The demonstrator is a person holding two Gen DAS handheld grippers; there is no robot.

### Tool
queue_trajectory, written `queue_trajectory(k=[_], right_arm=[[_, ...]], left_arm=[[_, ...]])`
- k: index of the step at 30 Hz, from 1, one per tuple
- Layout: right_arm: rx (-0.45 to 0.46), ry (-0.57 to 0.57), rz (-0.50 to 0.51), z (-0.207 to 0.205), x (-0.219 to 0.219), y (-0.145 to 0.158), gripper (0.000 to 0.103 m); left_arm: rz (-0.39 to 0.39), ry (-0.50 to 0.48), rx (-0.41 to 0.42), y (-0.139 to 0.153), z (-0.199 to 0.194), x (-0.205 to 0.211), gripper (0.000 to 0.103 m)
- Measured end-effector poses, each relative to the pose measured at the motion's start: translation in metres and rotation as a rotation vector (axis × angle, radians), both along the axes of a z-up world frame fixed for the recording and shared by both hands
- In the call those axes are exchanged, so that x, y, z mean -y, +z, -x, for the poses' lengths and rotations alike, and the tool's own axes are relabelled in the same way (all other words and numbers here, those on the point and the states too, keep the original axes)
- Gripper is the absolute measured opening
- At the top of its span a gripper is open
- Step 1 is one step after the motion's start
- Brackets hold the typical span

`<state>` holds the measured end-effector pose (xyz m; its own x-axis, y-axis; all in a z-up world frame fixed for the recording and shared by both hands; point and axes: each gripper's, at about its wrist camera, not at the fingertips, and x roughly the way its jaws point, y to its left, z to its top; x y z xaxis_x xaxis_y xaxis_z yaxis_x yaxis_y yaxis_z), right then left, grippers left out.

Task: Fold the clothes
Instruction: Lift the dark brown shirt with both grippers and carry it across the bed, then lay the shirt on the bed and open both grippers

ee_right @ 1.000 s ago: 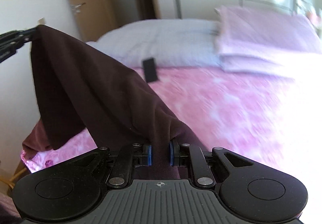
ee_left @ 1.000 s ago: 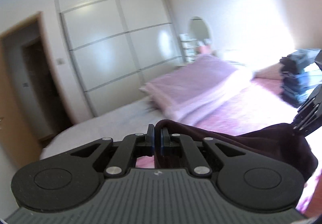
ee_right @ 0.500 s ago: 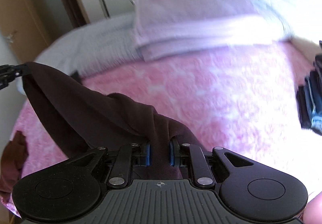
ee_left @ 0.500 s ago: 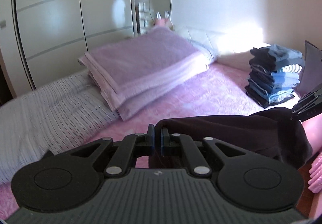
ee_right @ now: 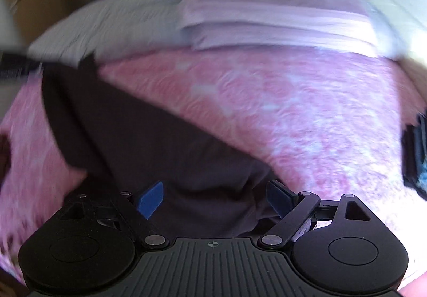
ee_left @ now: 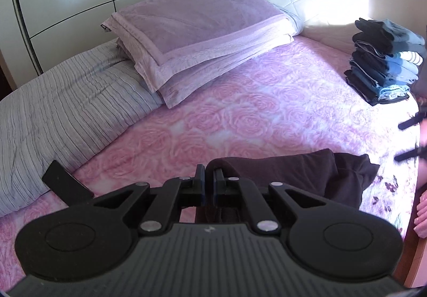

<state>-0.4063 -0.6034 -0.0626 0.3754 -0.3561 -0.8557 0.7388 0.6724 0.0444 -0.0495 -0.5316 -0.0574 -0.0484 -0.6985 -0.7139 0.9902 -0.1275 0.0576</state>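
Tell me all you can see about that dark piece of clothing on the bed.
The dark garment is a deep maroon-brown, soft, matte cloth, with no buttons or print showing. It lies rumpled and partly doubled over on the pink rose-patterned bedspread. One edge is pinched in the shut left gripper. The right gripper stands open above its other end, blue pads clear of the cloth. What kind of garment it is cannot be told.
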Motion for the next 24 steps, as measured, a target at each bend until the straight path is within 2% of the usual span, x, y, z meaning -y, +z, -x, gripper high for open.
queue_trajectory(k=[2, 5, 9, 13, 14, 15, 16, 17, 18, 20, 24], right_arm=[[-0.036, 0.106, -0.027, -0.004, -0.008, -0.023, 0.087], [-0.116, 0.298, -0.042, -0.030, -0.010, -0.079, 0.087], [-0.227, 0.615, 0.013, -0.040, -0.040, -0.149, 0.087], [-0.241, 0.864, 0.017, -0.034, -0.062, -0.196, 0.086], [-0.252, 0.884, 0.011, -0.033, -0.059, -0.206, 0.060], [-0.255, 0.866, 0.007, -0.030, -0.054, -0.209, 0.039], [-0.228, 0.828, -0.005, -0.030, -0.039, -0.206, 0.012], [-0.174, 0.775, -0.073, -0.027, -0.018, -0.192, 0.007], [-0.120, 0.722, -0.140, -0.025, 0.004, -0.179, 0.007], [0.006, 0.601, -0.214, -0.007, 0.041, -0.135, 0.006], [0.192, 0.417, -0.284, 0.022, 0.122, -0.051, 0.005]], left_arm=[[-0.014, 0.024, 0.020, 0.000, 0.000, 0.008, 0.004], [-0.041, 0.080, 0.061, -0.011, 0.003, 0.014, 0.004], [-0.101, 0.196, 0.078, -0.042, 0.009, 0.010, 0.004], [-0.178, 0.272, 0.095, -0.080, 0.023, 0.005, 0.004], [-0.201, 0.281, 0.100, -0.087, 0.026, 0.005, 0.004], [-0.217, 0.283, 0.098, -0.091, 0.029, 0.005, 0.004], [-0.223, 0.280, 0.094, -0.088, 0.031, 0.006, 0.004], [-0.223, 0.277, 0.086, -0.082, 0.032, 0.008, 0.004], [-0.219, 0.275, 0.076, -0.073, 0.030, 0.011, 0.004], [-0.186, 0.286, 0.043, -0.050, 0.019, 0.024, 0.004], [-0.121, 0.309, -0.027, -0.006, -0.005, 0.057, 0.005]])
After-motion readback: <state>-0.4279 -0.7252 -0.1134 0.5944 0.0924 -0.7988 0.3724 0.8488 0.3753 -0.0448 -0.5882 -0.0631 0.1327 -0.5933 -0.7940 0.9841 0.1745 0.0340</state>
